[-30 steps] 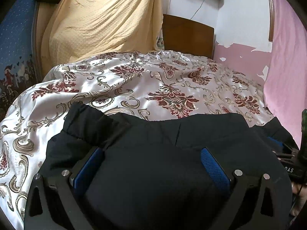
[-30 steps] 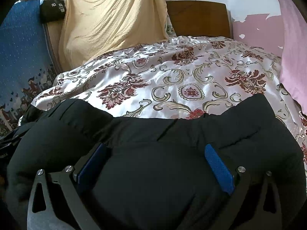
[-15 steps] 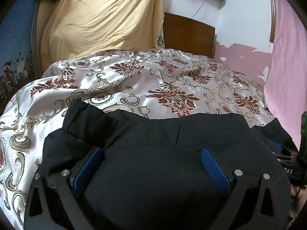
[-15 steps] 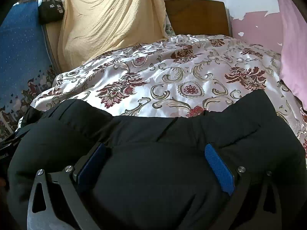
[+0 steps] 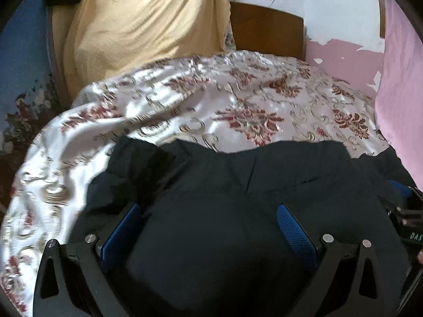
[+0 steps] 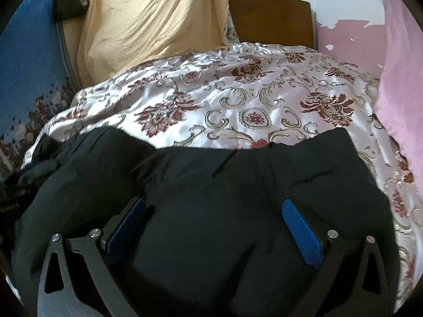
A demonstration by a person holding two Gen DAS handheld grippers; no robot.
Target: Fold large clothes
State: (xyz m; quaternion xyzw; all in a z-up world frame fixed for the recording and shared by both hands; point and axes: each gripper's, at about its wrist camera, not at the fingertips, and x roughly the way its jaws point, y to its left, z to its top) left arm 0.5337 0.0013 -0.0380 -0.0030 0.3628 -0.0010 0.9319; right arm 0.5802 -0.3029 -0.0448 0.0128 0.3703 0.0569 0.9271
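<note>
- A shiny white satin bedspread with dark red flowers and gold scrolls covers the bed, filling the middle of both views.
- A pale yellow textured cloth hangs at the head of the bed, beside a brown wooden headboard.
- A pink curtain hangs along the right edge.
- A bulky black padded garment lies on the near part of the bedspread, bulging up between both sets of fingers.
- The left gripper stands with blue-padded fingers spread wide; cloth bulges between them, but whether they grasp it cannot be told.
- The right gripper shows the same: blue pads apart, cloth between, grasp unclear.
</note>
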